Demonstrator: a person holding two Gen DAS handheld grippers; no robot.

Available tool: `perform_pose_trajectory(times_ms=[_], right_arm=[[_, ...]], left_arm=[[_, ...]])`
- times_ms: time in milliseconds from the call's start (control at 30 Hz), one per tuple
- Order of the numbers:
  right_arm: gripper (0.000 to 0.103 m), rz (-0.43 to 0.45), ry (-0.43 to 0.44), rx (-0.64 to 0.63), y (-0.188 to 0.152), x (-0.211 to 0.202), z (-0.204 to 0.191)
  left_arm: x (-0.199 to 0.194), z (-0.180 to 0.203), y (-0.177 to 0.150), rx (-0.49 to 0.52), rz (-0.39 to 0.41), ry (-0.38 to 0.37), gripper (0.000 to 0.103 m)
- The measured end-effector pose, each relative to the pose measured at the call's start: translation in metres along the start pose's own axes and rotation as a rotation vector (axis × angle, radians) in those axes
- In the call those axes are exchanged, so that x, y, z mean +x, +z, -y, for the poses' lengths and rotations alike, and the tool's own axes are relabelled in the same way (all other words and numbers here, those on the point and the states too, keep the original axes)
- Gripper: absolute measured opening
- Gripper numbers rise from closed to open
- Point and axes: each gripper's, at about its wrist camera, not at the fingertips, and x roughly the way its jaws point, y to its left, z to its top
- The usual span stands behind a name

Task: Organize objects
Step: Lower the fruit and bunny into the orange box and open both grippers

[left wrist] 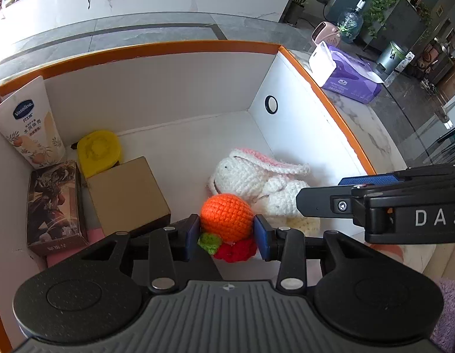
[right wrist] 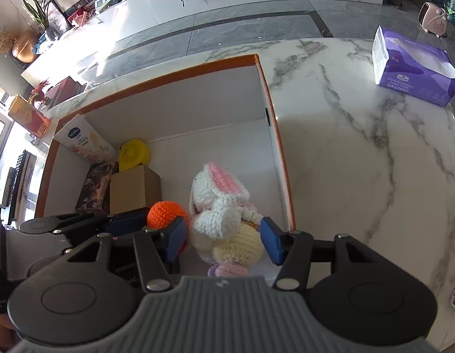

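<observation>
An orange-rimmed white box (left wrist: 168,47) (right wrist: 174,73) stands on the marble table. My left gripper (left wrist: 226,234) is shut on an orange crochet fruit (left wrist: 226,216) (right wrist: 165,214), with green and red parts under it, low inside the box. A white crochet bunny (left wrist: 257,176) (right wrist: 221,206) lies beside it on the box floor. My right gripper (right wrist: 224,239) is open, its blue pads on either side of the bunny, apart from it. It shows from the side in the left wrist view (left wrist: 330,197).
At the box's left end are a Vaseline tube (left wrist: 30,123), a yellow lid (left wrist: 98,151), a brown carton (left wrist: 127,194) and a dark printed box (left wrist: 55,206). A purple tissue pack (right wrist: 415,67) lies on the table (right wrist: 359,161) to the right.
</observation>
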Motion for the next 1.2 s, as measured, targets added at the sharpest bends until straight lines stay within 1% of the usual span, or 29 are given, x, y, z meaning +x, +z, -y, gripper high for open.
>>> perform_pose_trajectory(times_ms=[67, 200, 400, 433, 500, 533, 700, 767, 800, 867, 1067, 1167, 1200], right_arm=[[0.054, 0.007, -0.014, -0.014, -0.001, 0.0, -0.001], [0.054, 0.011, -0.004, -0.013, -0.003, 0.001, 0.002], [0.054, 0.019, 0.008, -0.008, -0.005, 0.0, 0.004], [0.054, 0.02, 0.009, -0.008, -0.006, 0.0, 0.004], [0.055, 0.02, 0.011, -0.009, -0.007, -0.001, 0.004], [0.055, 0.02, 0.011, -0.01, -0.008, -0.001, 0.004], [0.061, 0.027, 0.022, -0.015, -0.013, -0.006, 0.003], [0.064, 0.038, 0.018, -0.025, -0.015, -0.009, 0.001], [0.068, 0.045, 0.014, -0.031, -0.017, -0.011, -0.001], [0.07, 0.069, 0.003, -0.046, -0.019, -0.017, -0.003], [0.07, 0.14, 0.018, -0.056, -0.031, -0.041, -0.005], [0.071, 0.179, 0.012, -0.061, -0.039, -0.055, -0.004], [0.071, 0.19, 0.01, -0.063, -0.041, -0.059, -0.003]], left_arm=[[0.004, 0.003, 0.003, 0.006, -0.016, 0.008, 0.046], [0.011, 0.006, 0.003, -0.001, -0.057, -0.014, 0.046], [0.012, 0.005, 0.002, -0.019, -0.077, -0.006, 0.047], [0.012, 0.004, 0.001, -0.019, -0.079, -0.003, 0.052], [0.01, 0.004, -0.001, -0.02, -0.075, -0.007, 0.055], [0.009, 0.005, -0.002, -0.022, -0.073, -0.008, 0.06], [-0.004, 0.008, -0.005, -0.016, -0.039, 0.006, 0.067], [-0.011, 0.009, -0.007, -0.012, -0.022, 0.005, 0.068], [-0.016, 0.009, -0.008, -0.012, -0.011, 0.007, 0.068], [-0.026, 0.01, -0.01, -0.01, 0.016, 0.016, 0.068], [-0.059, 0.017, -0.021, 0.006, 0.111, 0.053, 0.068], [-0.077, 0.021, -0.029, 0.01, 0.158, 0.047, 0.067], [-0.082, 0.023, -0.032, 0.008, 0.167, 0.042, 0.065]])
